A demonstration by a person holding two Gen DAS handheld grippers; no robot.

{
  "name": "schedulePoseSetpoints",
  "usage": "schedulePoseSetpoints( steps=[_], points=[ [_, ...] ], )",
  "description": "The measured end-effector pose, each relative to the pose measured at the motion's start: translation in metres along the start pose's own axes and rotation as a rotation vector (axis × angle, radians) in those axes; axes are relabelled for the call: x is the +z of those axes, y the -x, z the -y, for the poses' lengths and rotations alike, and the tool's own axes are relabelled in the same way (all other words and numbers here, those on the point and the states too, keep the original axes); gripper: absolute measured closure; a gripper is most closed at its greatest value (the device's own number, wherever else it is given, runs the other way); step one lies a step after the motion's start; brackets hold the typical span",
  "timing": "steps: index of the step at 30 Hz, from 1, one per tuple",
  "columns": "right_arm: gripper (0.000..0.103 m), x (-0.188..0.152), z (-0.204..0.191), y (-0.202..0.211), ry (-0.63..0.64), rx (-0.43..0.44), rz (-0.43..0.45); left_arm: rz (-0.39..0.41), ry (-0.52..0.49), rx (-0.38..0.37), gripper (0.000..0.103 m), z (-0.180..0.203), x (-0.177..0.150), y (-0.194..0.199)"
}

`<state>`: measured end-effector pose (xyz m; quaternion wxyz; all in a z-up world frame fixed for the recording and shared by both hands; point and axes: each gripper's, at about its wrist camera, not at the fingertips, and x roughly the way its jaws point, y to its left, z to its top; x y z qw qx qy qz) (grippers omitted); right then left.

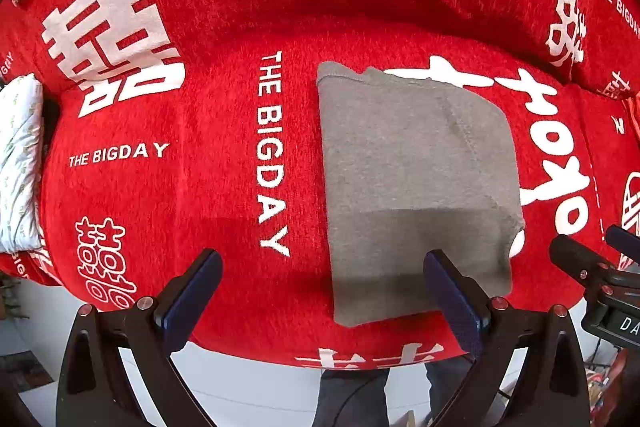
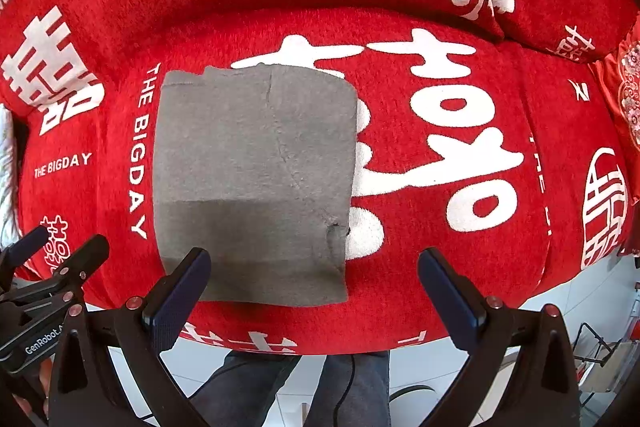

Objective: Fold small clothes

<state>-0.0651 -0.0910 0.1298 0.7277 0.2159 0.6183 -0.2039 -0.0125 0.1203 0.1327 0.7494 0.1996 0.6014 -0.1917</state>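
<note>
1. Your left gripper (image 1: 322, 291) is spread wide and grasps nothing. The grey garment (image 1: 412, 183) lies ahead of it and off to its right side, with the near hem passing under the tip of the right-hand finger (image 1: 452, 299). That finger appears to hover above the cloth; I cannot tell if it touches.

2. Your right gripper (image 2: 314, 287) is likewise released and empty. The grey garment (image 2: 256, 183) sits ahead of it and to its left, its near edge tucked beneath the left-hand finger (image 2: 180, 291).

3. The garment already rests as a compact, roughly square fold on the red cover (image 1: 224, 187), so the job looks close to finished. The main risk is undoing it: if either finger drags as you move, it may snag the near hem and pull a layer open.

4. The cover is soft and plush. If you pinch down for another fold, you may catch the cover along with the garment and lift both.

5. On the right-hand side of the garment, in the right wrist view, a small puckered corner (image 2: 336, 227) sticks out. A single-layer pinch there would likely peel the top layer away instead of carrying the whole stack.

6. The two grippers are near each other; the right one shows at the edge of the left view (image 1: 592, 259). Closing in on the same hem risks a collision.
</note>
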Motion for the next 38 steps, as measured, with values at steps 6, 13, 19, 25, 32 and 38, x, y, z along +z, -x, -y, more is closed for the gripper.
schedulePoseSetpoints(
  steps=[6, 13, 19, 25, 32, 38],
  points=[
    [0.000, 0.000, -0.002, -0.007, 0.009, -0.001, -0.004, 0.008, -0.011, -0.004, 0.002, 0.003, 0.001, -0.003],
    [0.000, 0.002, -0.003, -0.019, 0.017, -0.011, -0.010, 0.010, -0.018, -0.003, 0.002, 0.006, 0.002, -0.014],
    [0.000, 0.006, -0.002, -0.033, 0.015, -0.016, -0.020, 0.004, -0.018, 0.006, 0.002, 0.006, 0.002, -0.027],
    [0.000, 0.012, -0.004, -0.044, 0.024, -0.020, -0.026, -0.001, -0.001, -0.003, 0.002, 0.004, 0.008, -0.039],
    [0.000, 0.017, -0.007, -0.059, 0.026, -0.028, -0.029, -0.015, -0.004, -0.012, 0.002, 0.004, 0.015, -0.060],
    [0.000, 0.017, -0.005, -0.067, -0.007, -0.032, -0.038, 0.012, -0.025, -0.016, 0.002, 0.002, 0.017, -0.068]
  ],
)
